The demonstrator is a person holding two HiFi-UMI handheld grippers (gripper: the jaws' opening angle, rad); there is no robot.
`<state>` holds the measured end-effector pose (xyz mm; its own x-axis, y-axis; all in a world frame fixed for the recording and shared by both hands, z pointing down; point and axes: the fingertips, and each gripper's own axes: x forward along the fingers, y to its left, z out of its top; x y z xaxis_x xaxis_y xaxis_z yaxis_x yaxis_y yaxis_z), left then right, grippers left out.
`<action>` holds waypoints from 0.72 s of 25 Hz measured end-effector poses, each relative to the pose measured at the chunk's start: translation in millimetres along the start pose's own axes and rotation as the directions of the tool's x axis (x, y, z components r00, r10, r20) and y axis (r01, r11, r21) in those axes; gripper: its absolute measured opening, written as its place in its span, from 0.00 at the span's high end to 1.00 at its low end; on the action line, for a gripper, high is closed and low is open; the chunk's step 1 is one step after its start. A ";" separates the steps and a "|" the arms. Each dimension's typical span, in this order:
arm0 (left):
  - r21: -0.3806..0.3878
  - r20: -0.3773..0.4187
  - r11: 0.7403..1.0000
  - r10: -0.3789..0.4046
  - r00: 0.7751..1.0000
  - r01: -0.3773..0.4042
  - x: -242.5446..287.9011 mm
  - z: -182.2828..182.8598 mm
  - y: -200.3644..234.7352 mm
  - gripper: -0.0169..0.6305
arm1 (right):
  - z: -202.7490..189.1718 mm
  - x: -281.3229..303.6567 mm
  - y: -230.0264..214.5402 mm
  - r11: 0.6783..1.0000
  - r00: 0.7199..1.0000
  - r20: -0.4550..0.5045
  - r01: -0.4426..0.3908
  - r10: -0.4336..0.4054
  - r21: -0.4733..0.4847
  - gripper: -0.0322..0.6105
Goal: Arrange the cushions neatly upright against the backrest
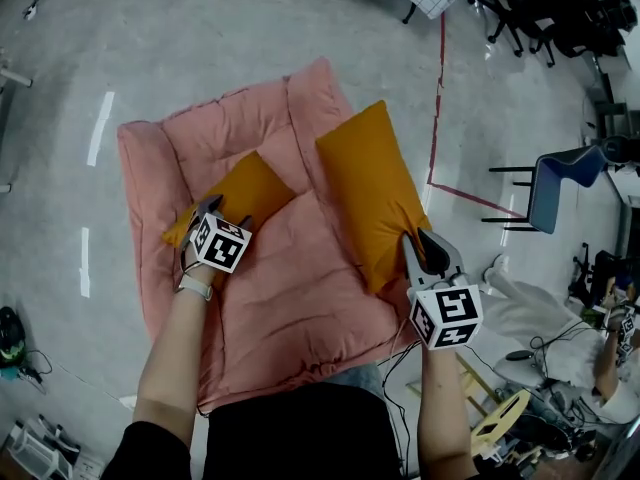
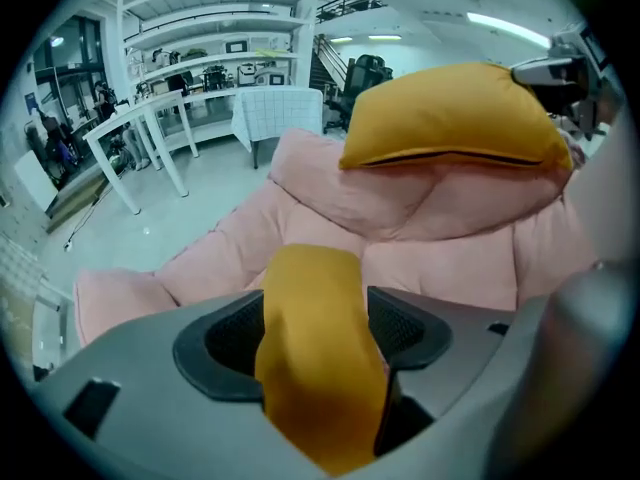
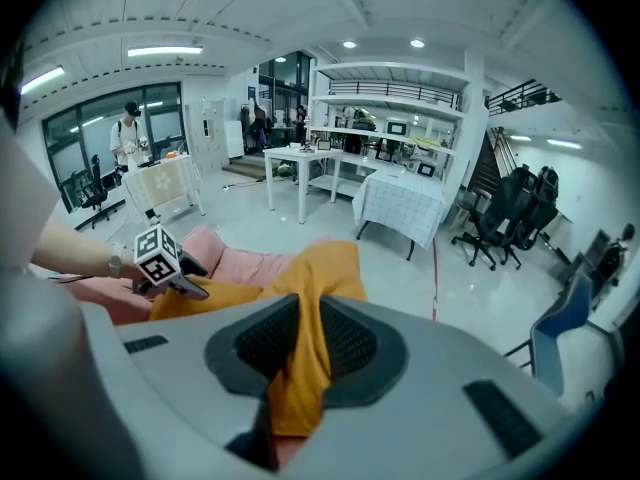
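Pinching a lower corner of the right cushion (image 1: 370,193), the right gripper (image 1: 425,250) is holding its fingers closed on the fabric, with the cushion leaning up near the backrest (image 1: 240,118) of the sofa (image 1: 290,313). The left gripper (image 1: 205,208) is standing with fingers apart, a corner of the left cushion (image 1: 245,193) loose between them; that cushion is lying slanted on the seat. Both are probably light, soft and floppy, so a corner seam is likely offering the surest hold.

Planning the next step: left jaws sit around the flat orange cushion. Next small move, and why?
Probably close the left gripper on the left cushion: its jaws stand apart with the cushion's corner between them, unpinched, and that cushion lies flat on the seat. The right gripper pinches the right cushion.
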<state>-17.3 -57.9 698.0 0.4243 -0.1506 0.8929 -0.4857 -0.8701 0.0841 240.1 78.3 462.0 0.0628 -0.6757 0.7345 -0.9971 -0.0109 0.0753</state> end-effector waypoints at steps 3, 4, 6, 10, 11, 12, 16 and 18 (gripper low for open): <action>0.036 -0.070 0.999 0.032 0.997 -0.030 22.2 -12.0 3.3 0.45 | -1.1 -1.3 2.6 1.000 1.000 0.004 -0.013 0.013 0.006 0.83; 0.061 -0.101 0.997 0.047 0.994 -0.040 29.0 -17.7 5.3 0.44 | -0.9 -2.1 3.2 1.000 1.000 0.007 -0.015 0.015 0.008 0.83; 0.115 -0.160 0.992 0.078 0.984 -0.060 41.5 -28.4 10.1 0.43 | 0.0 -3.2 3.2 1.000 1.000 0.011 -0.020 0.019 0.011 0.83; 0.136 -0.224 0.987 0.110 0.968 -0.081 59.5 -42.1 18.6 0.43 | -1.2 -3.2 0.9 0.999 1.000 0.015 -0.027 0.027 0.017 0.83; 0.125 -0.237 0.989 0.105 0.966 -0.076 62.8 -44.3 20.0 0.43 | -1.7 -3.1 0.6 0.999 1.000 0.016 -0.027 0.027 0.019 0.84; 0.117 -0.249 0.991 0.099 0.963 -0.072 65.7 -46.0 21.4 0.43 | -2.0 -3.0 0.4 0.999 1.000 0.018 -0.026 0.026 0.021 0.84; 0.129 -0.255 0.989 0.101 0.962 -0.070 72.8 -48.8 23.1 0.51 | -2.0 -3.4 -1.0 0.999 0.999 0.026 -0.021 0.020 0.027 0.84; 0.149 -0.229 0.986 0.110 0.967 -0.077 73.6 -49.1 22.7 0.58 | -2.5 -3.4 -1.8 0.999 0.999 0.031 -0.018 0.017 0.033 0.84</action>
<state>-34.7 -65.6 787.4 0.1820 -0.1345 0.9740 -0.3981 -0.9159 -0.0521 241.7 82.5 461.0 0.0449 -0.6985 0.7142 -0.9989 -0.0231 0.0403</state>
